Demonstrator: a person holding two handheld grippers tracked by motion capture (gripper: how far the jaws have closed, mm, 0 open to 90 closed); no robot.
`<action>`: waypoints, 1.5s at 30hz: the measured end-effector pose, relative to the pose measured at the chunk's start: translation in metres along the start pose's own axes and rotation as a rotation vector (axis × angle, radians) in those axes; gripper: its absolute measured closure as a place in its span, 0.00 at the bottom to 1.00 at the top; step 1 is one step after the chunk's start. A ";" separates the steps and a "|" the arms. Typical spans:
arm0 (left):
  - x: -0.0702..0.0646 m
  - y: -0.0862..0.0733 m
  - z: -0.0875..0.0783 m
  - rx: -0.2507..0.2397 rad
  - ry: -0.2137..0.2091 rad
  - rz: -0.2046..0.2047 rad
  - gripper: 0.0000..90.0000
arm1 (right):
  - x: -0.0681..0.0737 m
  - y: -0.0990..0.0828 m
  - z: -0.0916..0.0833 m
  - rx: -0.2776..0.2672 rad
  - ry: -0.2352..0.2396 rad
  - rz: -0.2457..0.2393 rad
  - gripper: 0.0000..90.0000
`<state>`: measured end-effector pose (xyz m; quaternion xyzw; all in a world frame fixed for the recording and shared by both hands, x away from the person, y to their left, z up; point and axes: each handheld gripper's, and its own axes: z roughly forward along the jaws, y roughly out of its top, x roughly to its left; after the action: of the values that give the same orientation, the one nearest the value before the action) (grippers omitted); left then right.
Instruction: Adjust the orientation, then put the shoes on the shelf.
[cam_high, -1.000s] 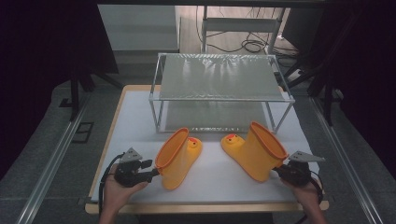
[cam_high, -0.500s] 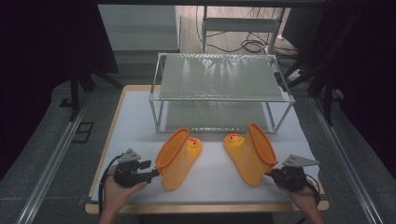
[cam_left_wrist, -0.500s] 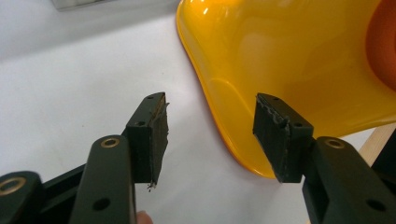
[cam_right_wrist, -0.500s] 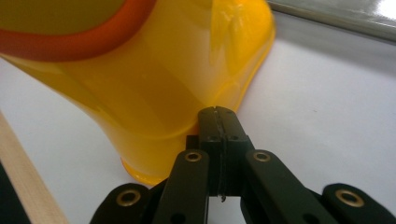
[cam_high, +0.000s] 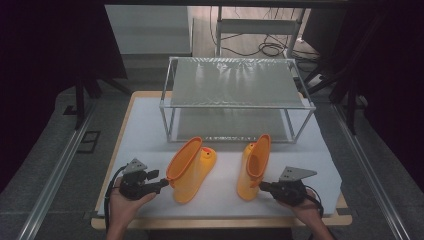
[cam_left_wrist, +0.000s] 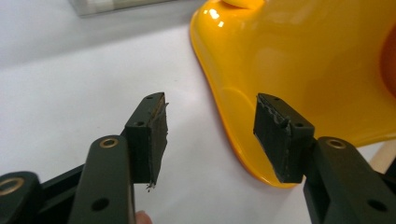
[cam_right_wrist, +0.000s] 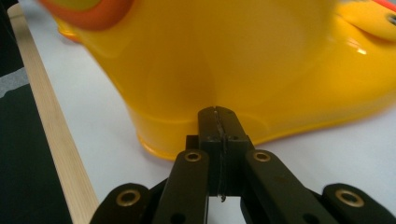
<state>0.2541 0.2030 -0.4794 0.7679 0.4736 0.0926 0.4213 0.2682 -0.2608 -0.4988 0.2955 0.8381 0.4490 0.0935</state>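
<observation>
Two yellow boots are seen on a white desk (cam_high: 150, 130) — the left gripper (cam_high: 161, 185), jaws wide and just opened further, sits beside the left boot (cam_high: 192, 167); the right gripper (cam_high: 261, 186), jaws pressed together, touches the right boot (cam_high: 252, 167).

A white-topped table (cam_high: 150, 125) stands on grey floor (cam_high: 45, 200); dark curtains (cam_high: 50, 45) hang behind it.

Glossy smooth yellow plastic boots (cam_high: 192, 167), matt white tbl cover (cam_high: 150, 135), wood edge (cam_right_wrist: 56, 140), metal-frame rack (cam_high: 237, 105).
</observation>
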 end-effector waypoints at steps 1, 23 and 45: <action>0.000 0.000 0.000 0.000 0.000 0.000 0.49 | 0.000 0.000 0.000 0.000 0.000 0.000 0.99; 0.003 -0.001 0.001 0.012 -0.024 -0.007 0.49 | -0.022 -0.016 -0.016 -0.032 -0.127 0.090 0.66; 0.015 0.029 -0.018 0.116 -0.185 -0.032 0.50 | -0.062 -0.039 -0.048 -0.092 -0.358 0.311 0.40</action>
<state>0.2711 0.2190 -0.4505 0.7884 0.4495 -0.0130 0.4197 0.2820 -0.3473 -0.5094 0.4912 0.7313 0.4361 0.1837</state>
